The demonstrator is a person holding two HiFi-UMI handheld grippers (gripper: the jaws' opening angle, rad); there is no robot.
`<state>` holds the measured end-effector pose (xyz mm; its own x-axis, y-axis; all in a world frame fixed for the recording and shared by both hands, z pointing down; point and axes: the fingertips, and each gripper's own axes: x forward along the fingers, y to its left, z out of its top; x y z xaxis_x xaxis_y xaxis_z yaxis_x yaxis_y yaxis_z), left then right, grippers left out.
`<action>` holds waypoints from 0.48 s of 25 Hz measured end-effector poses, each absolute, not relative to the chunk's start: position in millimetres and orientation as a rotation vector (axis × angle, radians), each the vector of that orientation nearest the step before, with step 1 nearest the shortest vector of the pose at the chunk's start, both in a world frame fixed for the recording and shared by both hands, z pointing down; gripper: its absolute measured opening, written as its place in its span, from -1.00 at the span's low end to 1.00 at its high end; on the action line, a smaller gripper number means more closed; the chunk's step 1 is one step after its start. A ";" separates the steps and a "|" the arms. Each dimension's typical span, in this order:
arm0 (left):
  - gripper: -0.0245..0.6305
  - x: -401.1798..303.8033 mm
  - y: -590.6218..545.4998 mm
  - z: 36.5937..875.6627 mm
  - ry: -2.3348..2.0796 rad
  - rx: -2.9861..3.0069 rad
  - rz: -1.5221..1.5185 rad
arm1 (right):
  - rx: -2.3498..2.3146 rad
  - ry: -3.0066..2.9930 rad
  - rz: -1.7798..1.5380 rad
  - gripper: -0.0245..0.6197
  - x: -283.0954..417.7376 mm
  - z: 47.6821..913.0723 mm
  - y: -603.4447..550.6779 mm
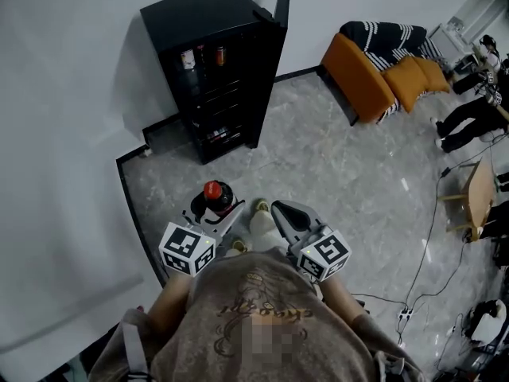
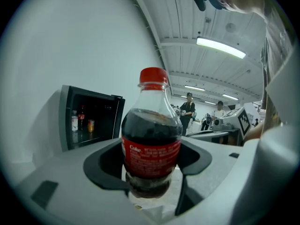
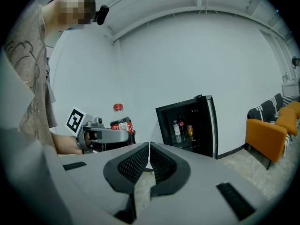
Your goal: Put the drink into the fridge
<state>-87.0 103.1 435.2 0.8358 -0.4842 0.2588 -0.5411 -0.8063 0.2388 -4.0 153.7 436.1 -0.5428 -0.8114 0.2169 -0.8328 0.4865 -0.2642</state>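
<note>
A cola bottle (image 2: 151,144) with a red cap and red label stands upright between the jaws of my left gripper (image 2: 152,177), which is shut on its lower body. In the head view the bottle (image 1: 216,196) shows in front of my left gripper (image 1: 208,213), low in the frame. My right gripper (image 3: 149,165) is shut with nothing between its pads; it sits beside the left one (image 1: 288,217). The black fridge (image 1: 216,66) stands against the wall ahead, door open, with several bottles and a can on its upper shelf (image 3: 183,128).
An orange sofa (image 1: 374,74) with striped cushions stands right of the fridge. Cables (image 1: 425,245) run across the grey floor at right, near a wooden table (image 1: 479,193). People (image 2: 188,111) stand by equipment in the background. A white wall runs along the left.
</note>
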 end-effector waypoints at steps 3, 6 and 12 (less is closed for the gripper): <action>0.03 -81.8 87.1 437.6 -0.786 2.720 0.271 | 1.462 -2.660 0.498 -0.86 1.5 437.6 132.6; 0.03 -75.3 67.2 441.8 -0.807 2.721 0.272 | 1.460 -2.685 0.475 -0.86 7.7 438.1 110.0; 0.03 -58.7 20.7 444.7 -0.849 2.727 0.290 | 1.421 -2.725 0.474 -0.86 21.6 439.8 57.6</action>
<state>-58.7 20.7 444.7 0.8082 -0.5245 0.2677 -0.5787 -0.7917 0.1958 21.6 57.6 439.8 -0.5820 -0.7957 0.1677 -0.8055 0.5360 -0.2526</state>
